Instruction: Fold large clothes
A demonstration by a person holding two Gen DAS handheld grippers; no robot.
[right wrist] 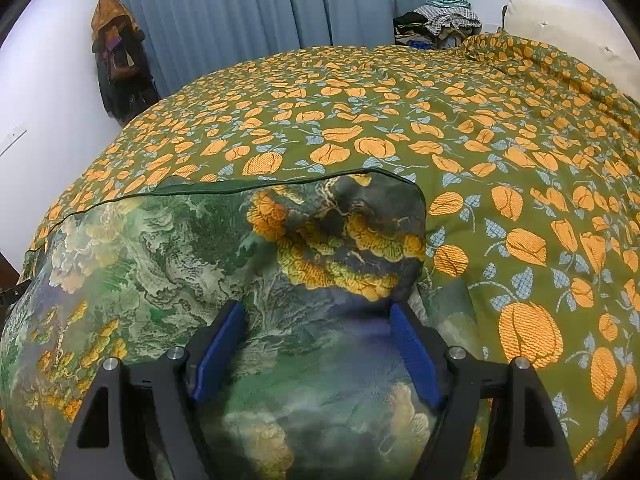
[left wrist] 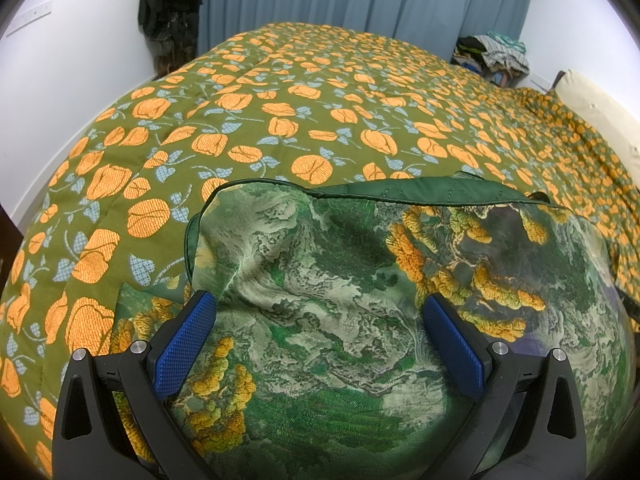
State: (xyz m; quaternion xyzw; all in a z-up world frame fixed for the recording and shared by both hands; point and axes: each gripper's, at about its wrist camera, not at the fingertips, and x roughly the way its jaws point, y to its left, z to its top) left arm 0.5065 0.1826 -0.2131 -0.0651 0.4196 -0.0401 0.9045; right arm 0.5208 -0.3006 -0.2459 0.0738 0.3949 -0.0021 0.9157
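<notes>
The left gripper (left wrist: 320, 308) points down at a slant. Its two blue pads (left wrist: 182, 344) stand wide apart, with nothing pinched between them. The right gripper (right wrist: 318, 316) points down the same way. Its blue pads (right wrist: 416, 356) are wide apart too, and they squeeze nothing.

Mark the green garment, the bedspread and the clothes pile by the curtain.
green garment (left wrist: 320, 264): left wrist view, middle of the printed cloth.
bedspread (right wrist: 400, 112): right wrist view, bare flowered stretch beyond the garment.
clothes pile (right wrist: 444, 24): right wrist view, checked cloth on top.
</notes>
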